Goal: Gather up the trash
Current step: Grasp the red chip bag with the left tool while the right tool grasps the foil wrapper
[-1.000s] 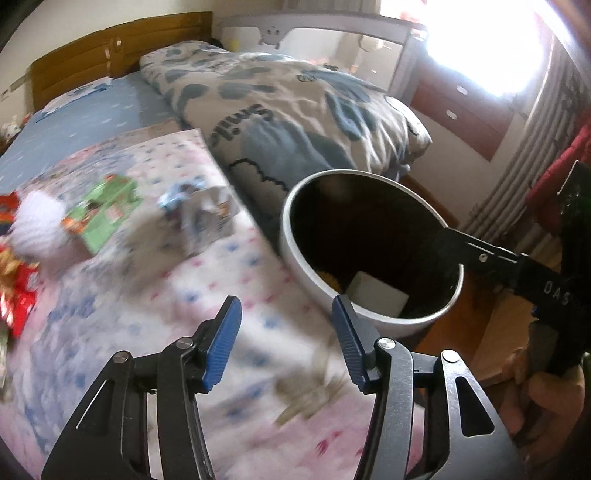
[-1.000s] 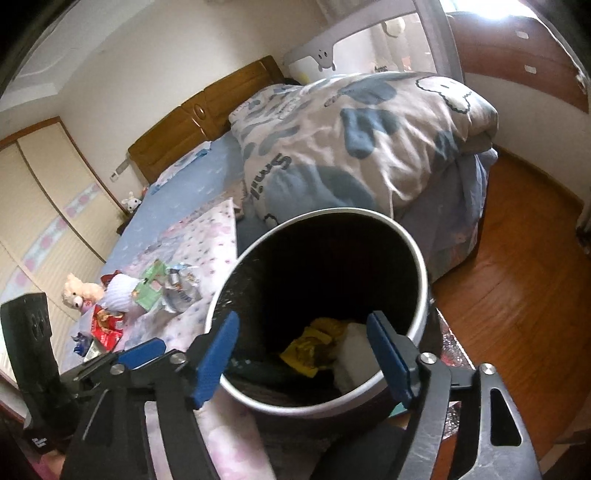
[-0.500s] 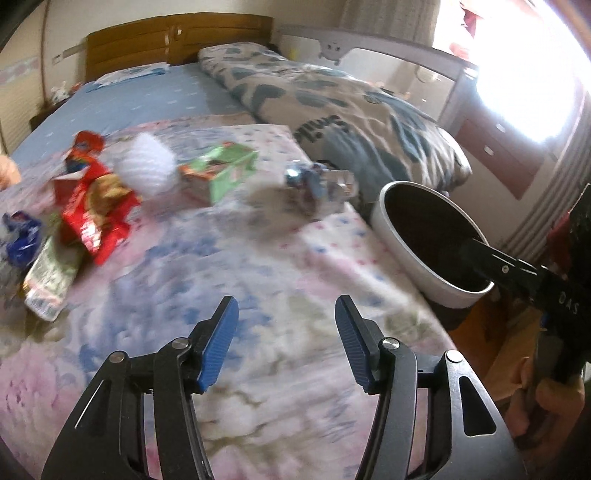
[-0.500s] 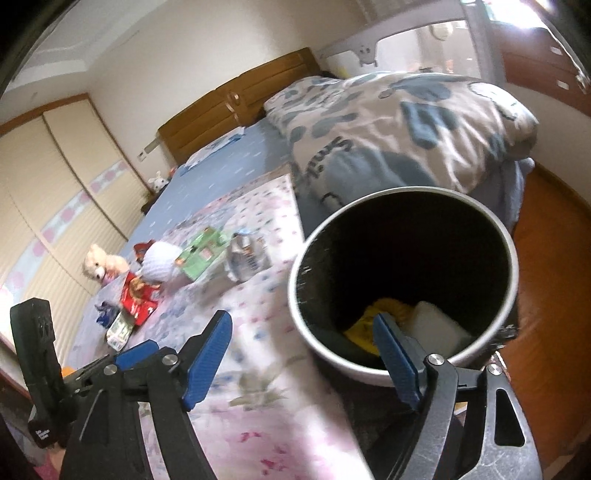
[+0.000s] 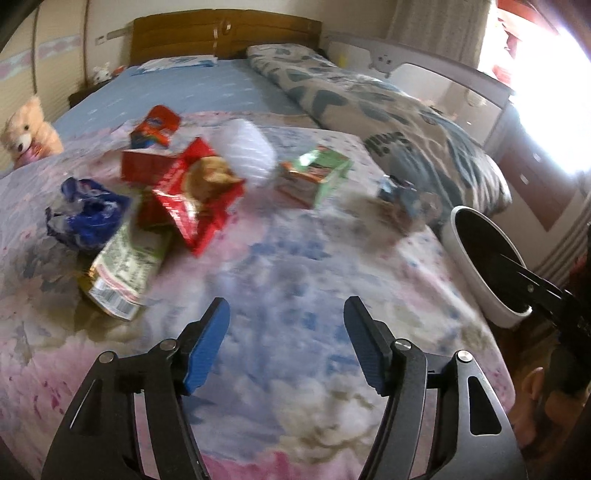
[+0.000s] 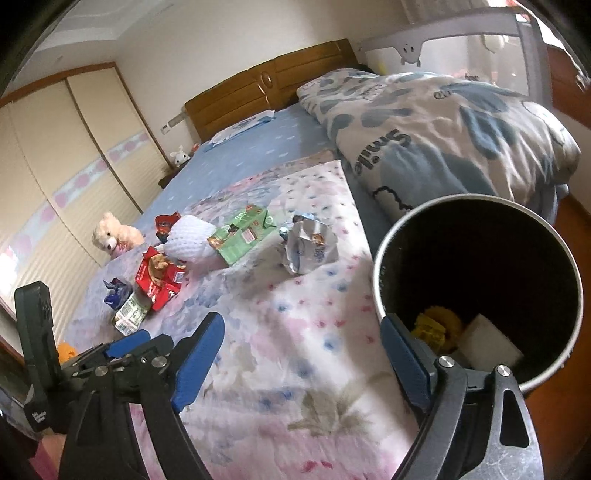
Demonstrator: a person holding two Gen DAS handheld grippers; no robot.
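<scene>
Nearest the left wrist camera, the left gripper (image 5: 286,341) stands with its blue-padded jaws spread, having just been opening, nothing between them, above the pink-and-blue floral bedspread (image 5: 295,266). The right gripper (image 6: 303,354) is likewise wide apart and empty, its jaws just been opening, one finger over the bedspread and the other in front of the round white-rimmed bin with a dark inside (image 6: 380,258), which stands just beside the bed's edge and holds a yellow scrap (image 6: 437,325) and a white block (image 6: 487,343). Farther on, the trash lies scattered on the bedspread: a green-and-white flat packet (image 5: 123,269), a crumpled blue wrapper (image 5: 86,210), a torn red snack box (image 5: 192,192), a white foam net (image 5: 251,151), a green carton (image 5: 317,177) and a crumpled silver wrapper (image 6: 310,247). Beyond sit a beige teddy bear (image 5: 27,133), a folded blue-patterned duvet (image 6: 443,122) and the wooden headboard (image 5: 221,33).
</scene>
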